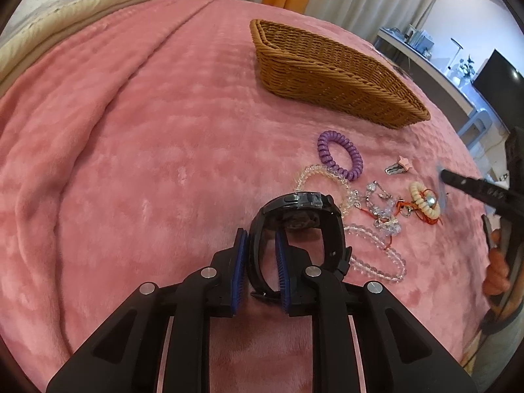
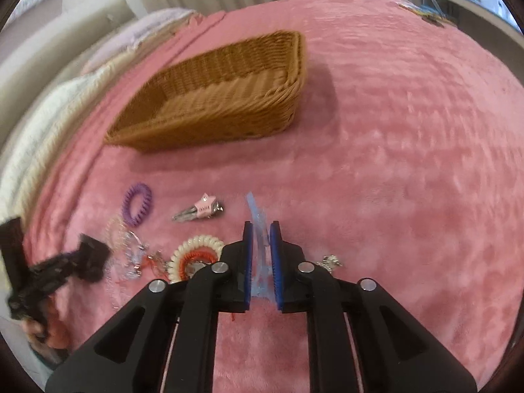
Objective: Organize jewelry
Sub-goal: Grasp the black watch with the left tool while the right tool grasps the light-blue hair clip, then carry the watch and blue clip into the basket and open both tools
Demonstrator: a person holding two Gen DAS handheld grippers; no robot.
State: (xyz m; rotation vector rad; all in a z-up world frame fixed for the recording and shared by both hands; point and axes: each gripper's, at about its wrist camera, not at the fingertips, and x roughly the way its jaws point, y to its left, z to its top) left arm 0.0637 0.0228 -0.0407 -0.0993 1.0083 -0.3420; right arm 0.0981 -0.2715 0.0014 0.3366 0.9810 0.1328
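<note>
My left gripper (image 1: 261,240) is shut on the strap of a black watch (image 1: 296,208) and holds it above the pink blanket. My right gripper (image 2: 261,231) is shut on a clear blue hair clip (image 2: 257,219); it shows at the right edge of the left wrist view (image 1: 471,185). A brown wicker basket (image 1: 330,80) (image 2: 216,95) lies further back. Loose on the blanket are a purple coil hair tie (image 1: 339,154) (image 2: 138,202), clear bead bracelets (image 1: 376,258), a pink star clip (image 1: 399,166) (image 2: 200,211), and a cream coil tie (image 1: 424,200) (image 2: 193,255).
The pink blanket (image 1: 147,150) covers a bed, with folded bedding (image 1: 65,6) at the back left. A small silver charm (image 2: 331,261) lies right of my right gripper. A desk with a monitor (image 1: 497,78) stands at the far right.
</note>
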